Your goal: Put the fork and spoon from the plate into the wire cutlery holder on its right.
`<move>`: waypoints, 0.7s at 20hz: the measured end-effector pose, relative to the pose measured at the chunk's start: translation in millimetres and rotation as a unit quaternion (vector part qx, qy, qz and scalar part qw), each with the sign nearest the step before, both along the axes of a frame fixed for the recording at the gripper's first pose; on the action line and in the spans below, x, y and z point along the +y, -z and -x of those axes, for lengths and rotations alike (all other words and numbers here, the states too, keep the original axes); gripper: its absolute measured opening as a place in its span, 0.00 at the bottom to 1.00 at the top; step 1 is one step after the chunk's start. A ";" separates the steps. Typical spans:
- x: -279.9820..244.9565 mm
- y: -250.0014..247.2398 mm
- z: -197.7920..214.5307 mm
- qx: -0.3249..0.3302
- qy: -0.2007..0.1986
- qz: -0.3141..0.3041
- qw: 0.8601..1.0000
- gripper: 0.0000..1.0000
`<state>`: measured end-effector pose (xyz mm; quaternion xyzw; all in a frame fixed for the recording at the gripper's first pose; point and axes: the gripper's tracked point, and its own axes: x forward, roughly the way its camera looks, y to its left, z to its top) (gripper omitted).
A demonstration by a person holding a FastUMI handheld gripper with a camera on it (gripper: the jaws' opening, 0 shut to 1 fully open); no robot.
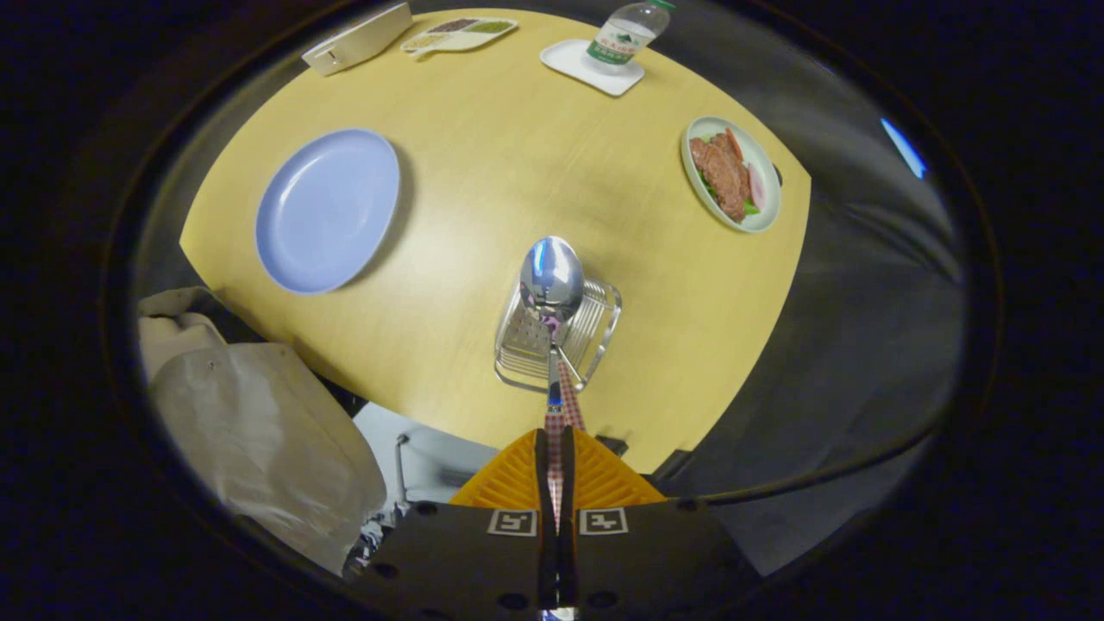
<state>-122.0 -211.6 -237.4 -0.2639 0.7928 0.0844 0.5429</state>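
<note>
Gripper view, looking down along your tool at a pale yellow wooden counter [483,155]: your gripper [556,448] has its jaws pressed nearly together, pinching the red-and-white checked handle of a shiny steel spoon [551,278], with both fingers against that handle. The spoon points straight ahead, its bowl over the silver wire cutlery holder [595,332] that sits just beyond the fingertips. A second checked handle leans out of the holder beside the spoon's stem; it is probably the fork [569,392], already placed, though its head is hidden in the wires. To the left, well apart from the holder, lies a round pale blue plate [328,210], now bare. Farther off on the right sits a white plate of meat and vegetables [731,174], and at the back a clear water bottle [625,34] stands on a small white tray [572,60]. The likely risk from here is letting go while the spoon is bowl-first and off centre: the bowl could catch the holder's rim or knock against the fork handle, tipping the light wire frame or sending the spoon onto the counter. The thin handle could also swivel between the jaws if you tilt quickly.
</note>
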 end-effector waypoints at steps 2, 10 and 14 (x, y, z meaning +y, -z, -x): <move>-7.3 1.4 -1.0 0.024 -0.016 0.010 1.000 0.04; -22.8 11.9 -1.6 0.082 -0.030 0.043 0.995 0.06; -22.5 15.3 -5.2 0.077 -0.022 0.045 0.996 0.11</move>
